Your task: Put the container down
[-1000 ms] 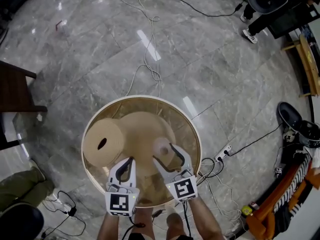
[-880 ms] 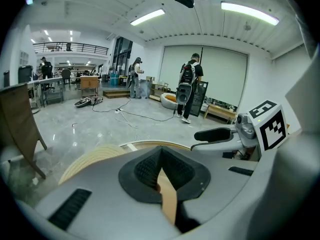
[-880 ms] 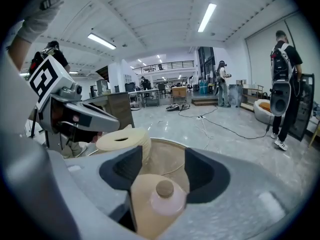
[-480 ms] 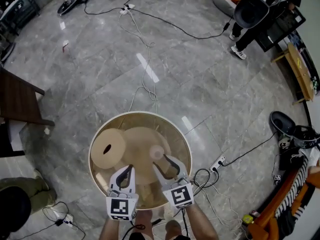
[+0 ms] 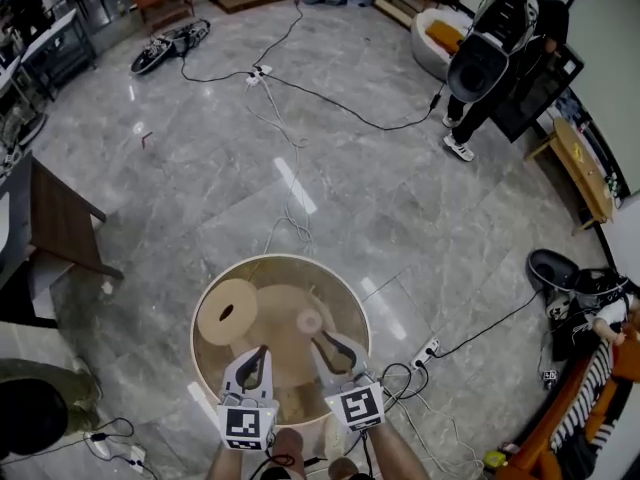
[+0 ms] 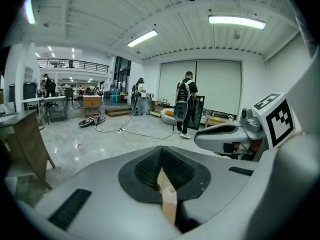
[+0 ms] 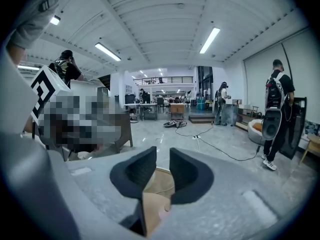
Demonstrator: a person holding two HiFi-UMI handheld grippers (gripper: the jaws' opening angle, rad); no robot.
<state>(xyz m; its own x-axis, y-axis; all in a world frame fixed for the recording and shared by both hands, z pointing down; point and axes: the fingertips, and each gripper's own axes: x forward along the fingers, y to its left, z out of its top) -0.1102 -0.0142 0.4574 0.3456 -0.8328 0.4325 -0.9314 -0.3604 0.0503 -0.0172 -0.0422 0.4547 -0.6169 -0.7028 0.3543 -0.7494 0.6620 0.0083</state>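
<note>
The container (image 5: 280, 260) is a wide round beige tub standing on the marble floor, with a cardboard roll (image 5: 228, 313) and a low dome (image 5: 290, 313) inside. Both grippers hover above its near half without touching it. In the head view my left gripper (image 5: 262, 351) has its tips together, and in the left gripper view (image 6: 161, 159) only a thin beige sliver of the tub (image 6: 167, 196) shows below them. My right gripper (image 5: 325, 343) (image 7: 162, 156) has just been closing. A narrow gap remains with nothing in it, and the tub's inside (image 7: 160, 181) shows through.
Cables trail over the floor, and a power strip (image 5: 428, 351) lies right of the tub. A dark wooden table (image 5: 60, 228) stands at the left. A person with a backpack (image 5: 500, 38) is at the far right. Another person crouches at the lower left (image 5: 30, 418).
The tub has shrunk in the head view and more of the room shows. Both grippers have risen away from it, and the right jaws have narrowed.
</note>
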